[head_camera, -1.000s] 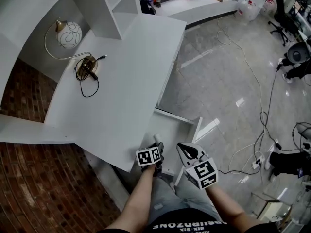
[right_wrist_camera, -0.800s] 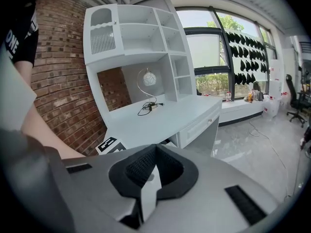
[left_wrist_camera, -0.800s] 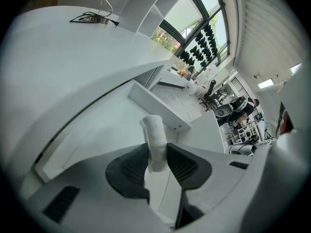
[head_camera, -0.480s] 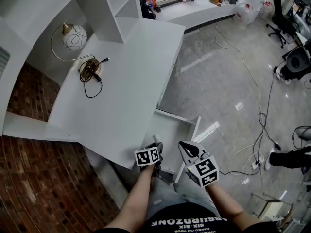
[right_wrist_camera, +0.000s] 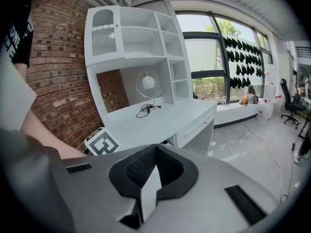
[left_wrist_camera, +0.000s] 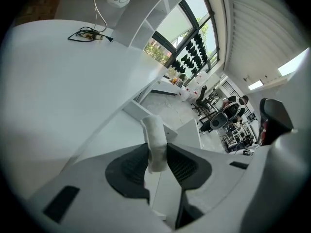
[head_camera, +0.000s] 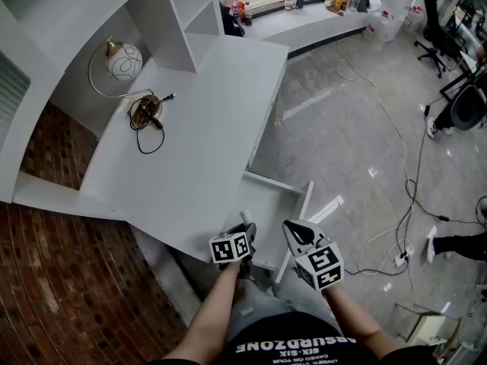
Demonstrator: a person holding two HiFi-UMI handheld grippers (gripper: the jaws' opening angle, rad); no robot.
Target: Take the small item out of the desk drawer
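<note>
A small white roll (left_wrist_camera: 154, 141) stands upright between the jaws of my left gripper (left_wrist_camera: 156, 153), which is shut on it. In the head view the left gripper (head_camera: 245, 233) hovers over the near end of the open white drawer (head_camera: 303, 201), and the roll's tip (head_camera: 246, 217) pokes out past the fingers. The drawer (left_wrist_camera: 115, 136) lies below the roll in the left gripper view. My right gripper (head_camera: 295, 234) hangs just to the right, over the drawer's near corner. Its jaws (right_wrist_camera: 155, 152) meet at the tips with nothing between them.
The white desk top (head_camera: 198, 143) carries a globe lamp (head_camera: 124, 59) and a coiled black cable (head_camera: 146, 112) at the back. A shelf unit (head_camera: 179, 14) rises behind. Brick wall (head_camera: 53, 280) lies left, cables (head_camera: 396, 128) cross the grey floor, and office chairs (head_camera: 434, 14) stand far right.
The left gripper has risen a little above the drawer with the white roll still in it. The right gripper has barely moved. The head view has tilted slightly.
</note>
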